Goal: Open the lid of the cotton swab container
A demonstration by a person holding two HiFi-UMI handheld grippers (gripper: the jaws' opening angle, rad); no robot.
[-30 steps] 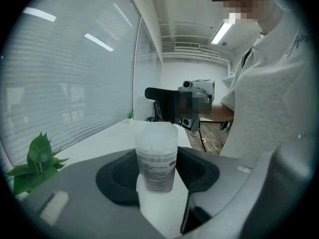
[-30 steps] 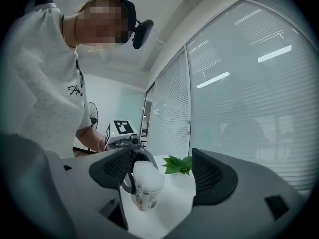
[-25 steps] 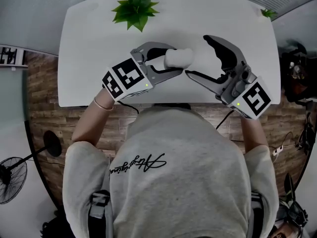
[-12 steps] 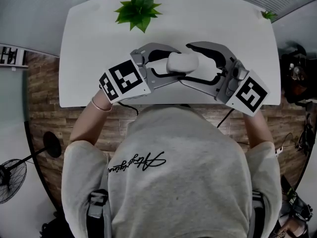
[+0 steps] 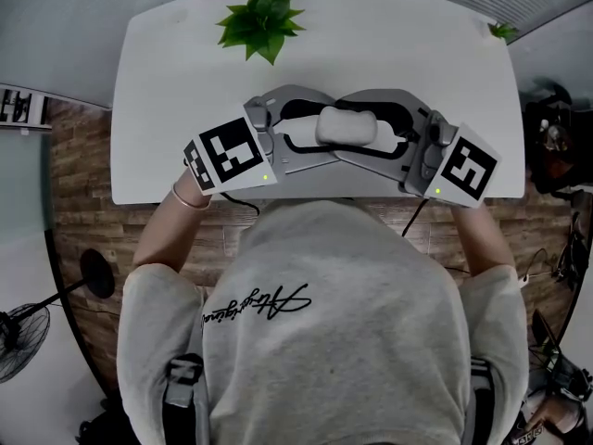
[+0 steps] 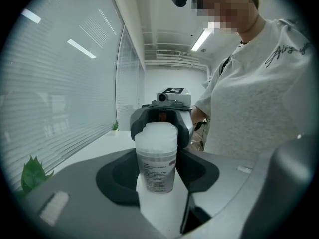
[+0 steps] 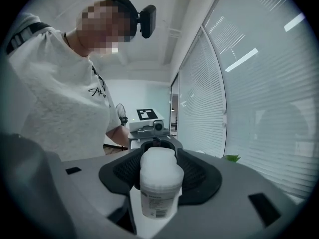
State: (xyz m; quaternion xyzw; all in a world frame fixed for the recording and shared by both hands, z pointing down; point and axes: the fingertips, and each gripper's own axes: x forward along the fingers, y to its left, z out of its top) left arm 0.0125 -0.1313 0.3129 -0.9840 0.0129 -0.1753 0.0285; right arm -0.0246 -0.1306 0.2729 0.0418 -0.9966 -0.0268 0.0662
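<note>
A white cotton swab container [image 5: 347, 125] with a printed label lies level above the white table [image 5: 167, 82], held between both grippers. My left gripper [image 5: 326, 126] is shut on its left end; in the left gripper view the container [image 6: 156, 158] runs away from me between the dark pads. My right gripper [image 5: 363, 126] comes from the right, its jaws closing around the other end. In the right gripper view the container [image 7: 159, 183] sits between the black pads, which touch its sides. I cannot make out the lid seam.
A green potted plant [image 5: 261, 17] stands at the table's far edge, and a smaller plant [image 5: 500, 26] at the far right corner. Window blinds run along the far side. A fan [image 5: 18, 341] stands on the wooden floor to the left.
The right gripper has moved left from beside the container and brought its wide-open jaws in around the container's right end. The left gripper kept its hold and barely shifted.
</note>
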